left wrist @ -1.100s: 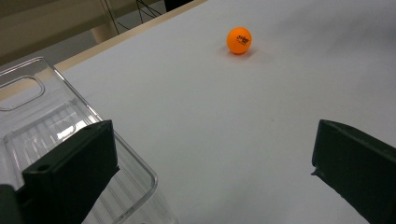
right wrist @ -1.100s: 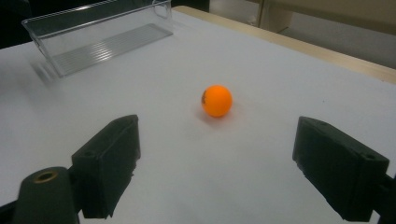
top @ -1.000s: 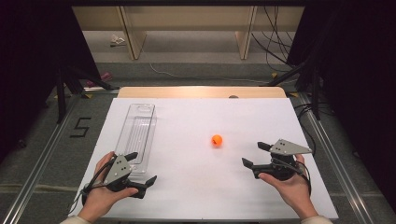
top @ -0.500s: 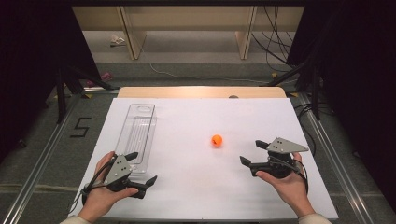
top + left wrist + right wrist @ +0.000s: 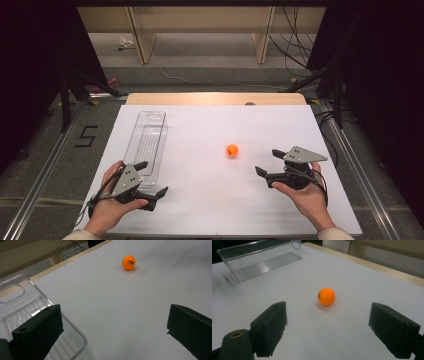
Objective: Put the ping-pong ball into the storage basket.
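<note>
Your right gripper (image 5: 268, 162) fingers spread wide, empty, aimed at the ball (image 5: 232, 150) lying near on the bench (image 5: 210, 210); your left gripper (image 5: 151, 178) likewise released, beside the clear tray (image 5: 148, 140).

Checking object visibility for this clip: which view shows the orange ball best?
The right gripper view: the orange ball sits close, centred between the open jaws. The left gripper view shows it farther off, its print facing the camera. The high view shows it small on the table.
</note>
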A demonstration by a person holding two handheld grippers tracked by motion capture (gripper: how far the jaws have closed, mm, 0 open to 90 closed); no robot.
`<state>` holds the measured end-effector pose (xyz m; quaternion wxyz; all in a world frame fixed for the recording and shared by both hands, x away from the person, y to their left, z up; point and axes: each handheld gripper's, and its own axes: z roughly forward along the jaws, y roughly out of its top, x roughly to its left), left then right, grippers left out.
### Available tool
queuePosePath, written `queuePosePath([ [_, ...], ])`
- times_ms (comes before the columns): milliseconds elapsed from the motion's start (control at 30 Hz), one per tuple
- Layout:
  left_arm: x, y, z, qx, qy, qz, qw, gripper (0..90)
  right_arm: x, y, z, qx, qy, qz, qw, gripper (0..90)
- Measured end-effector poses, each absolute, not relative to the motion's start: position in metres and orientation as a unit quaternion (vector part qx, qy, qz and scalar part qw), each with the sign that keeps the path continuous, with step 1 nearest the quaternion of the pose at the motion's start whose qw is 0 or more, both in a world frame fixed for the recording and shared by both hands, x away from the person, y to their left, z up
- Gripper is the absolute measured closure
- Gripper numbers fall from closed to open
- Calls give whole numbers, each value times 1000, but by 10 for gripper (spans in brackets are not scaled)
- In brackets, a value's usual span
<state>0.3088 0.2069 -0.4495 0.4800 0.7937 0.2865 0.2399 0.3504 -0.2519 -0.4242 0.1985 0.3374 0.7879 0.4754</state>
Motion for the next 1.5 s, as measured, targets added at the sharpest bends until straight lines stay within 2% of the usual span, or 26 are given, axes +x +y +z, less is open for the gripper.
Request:
queuePosePath([
  [1500,313,204,-452,796,281,239,480,0,383,-236,-436,349,795,456,197,159],
])
